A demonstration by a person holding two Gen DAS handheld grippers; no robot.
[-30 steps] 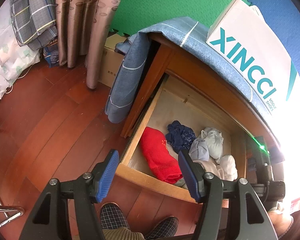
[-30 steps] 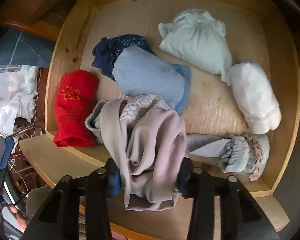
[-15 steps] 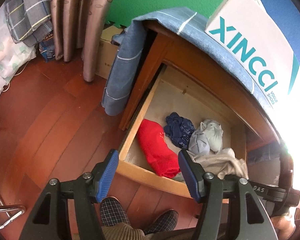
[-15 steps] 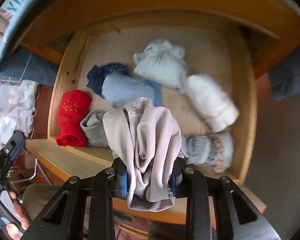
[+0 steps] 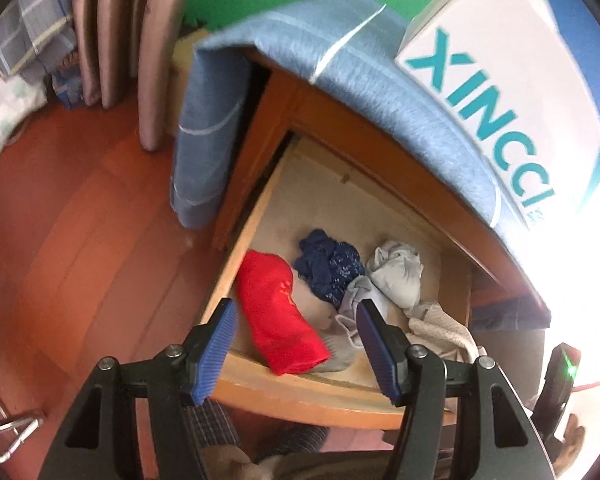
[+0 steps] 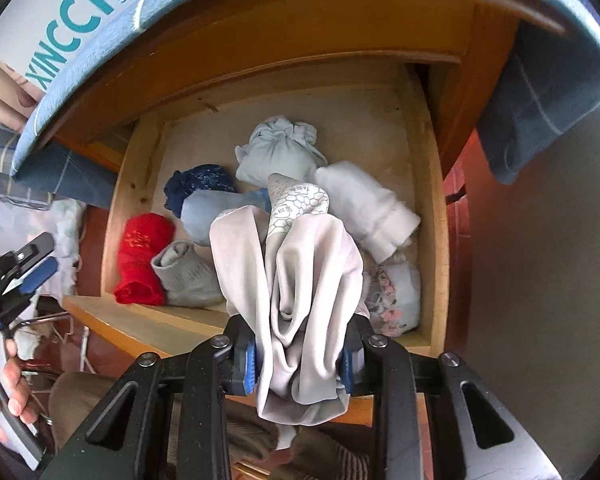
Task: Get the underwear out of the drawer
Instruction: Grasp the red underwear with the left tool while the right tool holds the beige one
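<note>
Now the right tongs [image 6: 298, 362] are clenched on the pale beige underwear [image 6: 300, 280], which hangs bunched between the blue pads above the front edge of the open wooden drawer [image 6: 434, 216]. Meanwhile the left tongs [image 5: 294, 350] gape wide, grasping nothing, above the red bundle [image 5: 278, 320].

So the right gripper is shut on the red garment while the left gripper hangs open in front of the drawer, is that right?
Not quite: the right gripper is shut on the pale beige underwear, as the right wrist view shows. The red garment lies in the drawer. The left gripper is open.
</note>
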